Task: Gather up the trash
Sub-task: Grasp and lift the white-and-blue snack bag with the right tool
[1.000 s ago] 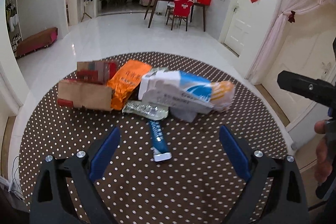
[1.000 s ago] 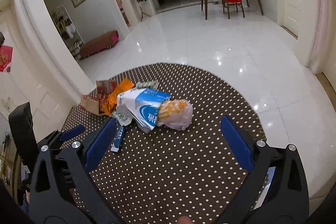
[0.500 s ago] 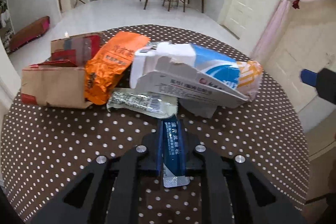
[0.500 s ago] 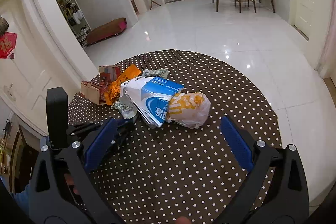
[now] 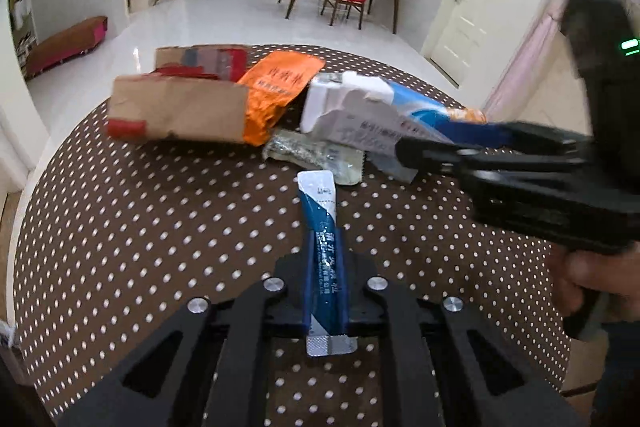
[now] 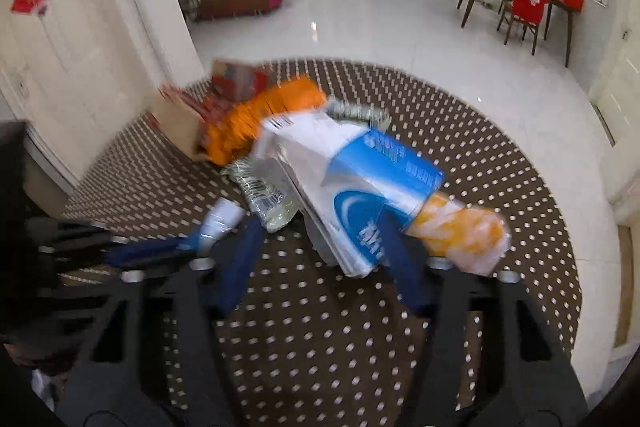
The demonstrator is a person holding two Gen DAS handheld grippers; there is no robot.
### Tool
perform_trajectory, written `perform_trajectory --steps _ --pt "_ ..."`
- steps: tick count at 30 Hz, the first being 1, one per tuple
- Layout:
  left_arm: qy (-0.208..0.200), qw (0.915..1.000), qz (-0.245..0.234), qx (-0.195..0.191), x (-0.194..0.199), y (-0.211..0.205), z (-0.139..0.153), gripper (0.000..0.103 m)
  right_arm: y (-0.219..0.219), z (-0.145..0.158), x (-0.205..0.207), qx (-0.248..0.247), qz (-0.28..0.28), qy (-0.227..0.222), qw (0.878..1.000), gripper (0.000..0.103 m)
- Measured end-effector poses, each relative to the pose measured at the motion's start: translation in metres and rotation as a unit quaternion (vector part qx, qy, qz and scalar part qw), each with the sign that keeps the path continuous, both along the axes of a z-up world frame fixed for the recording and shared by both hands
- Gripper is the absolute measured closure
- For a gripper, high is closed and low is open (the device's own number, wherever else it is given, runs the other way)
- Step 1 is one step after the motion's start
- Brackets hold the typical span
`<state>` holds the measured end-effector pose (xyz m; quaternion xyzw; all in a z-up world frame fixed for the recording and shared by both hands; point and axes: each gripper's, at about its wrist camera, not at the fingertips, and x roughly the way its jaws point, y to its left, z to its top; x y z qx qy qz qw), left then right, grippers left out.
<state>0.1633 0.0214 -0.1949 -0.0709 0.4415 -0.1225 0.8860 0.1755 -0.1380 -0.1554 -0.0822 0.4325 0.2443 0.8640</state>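
1. Lifted since half a second ago, the blue sachet (image 5: 325, 259) now stands clear of the pile, pinched lengthwise between the left gripper (image 5: 324, 283) pads, its crimped silver end toward the camera.
2. Meanwhile the right gripper (image 6: 320, 247) has swung in toward the white-and-blue carton (image 6: 352, 183); its blue fingers are spread either side of the carton's near corner, though motion blur leaves contact unclear.
3. Relative to that carton: a crinkled orange foil pouch (image 5: 276, 95) lies behind it to the left, a torn brown cardboard box (image 5: 176, 111) further left, a clear crumpled wrapper (image 5: 312, 155) just in front, and a soft yellow-printed plastic bag (image 6: 460, 231) against its right end.
4. All of it rests on a round brown table (image 5: 140, 227) with a white-dotted cloth.
5. Only the left wrist view shows the right gripper from the side, as a black body with a green light; only the right wrist view shows the bag whole.
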Motion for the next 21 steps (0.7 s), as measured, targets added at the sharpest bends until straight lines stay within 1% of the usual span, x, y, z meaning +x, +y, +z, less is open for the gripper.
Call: perform_trajectory --steps 3,5,6,10,13,15,21 --pt "0.0 0.9999 0.013 -0.011 -0.007 0.009 0.0 0.093 0.007 -0.014 0.003 -0.023 0.011 0.006 1.0 0.081" --pt "-0.001 0.9998 0.018 -0.013 -0.012 0.014 -0.001 0.093 0.008 -0.017 0.001 -0.029 0.014 0.006 0.999 0.084" --pt "-0.001 0.9997 0.02 -0.014 -0.015 0.017 -0.002 0.093 0.006 -0.017 0.001 -0.022 0.014 0.009 1.0 0.085" --pt "-0.003 0.9996 0.022 -0.02 -0.024 0.027 -0.002 0.093 -0.003 -0.008 -0.005 0.007 0.012 0.01 1.0 0.091" --pt "-0.01 0.9993 0.024 -0.027 -0.04 0.036 0.001 0.093 -0.018 0.003 -0.01 0.057 0.003 0.02 0.998 0.094" --pt "-0.014 0.9992 0.024 -0.03 -0.037 0.037 0.01 0.093 -0.031 0.01 -0.014 0.096 -0.005 0.026 0.995 0.095" --pt "-0.026 0.9988 0.019 -0.038 -0.044 0.036 0.023 0.093 -0.06 0.025 -0.025 0.146 -0.022 0.027 0.989 0.096"
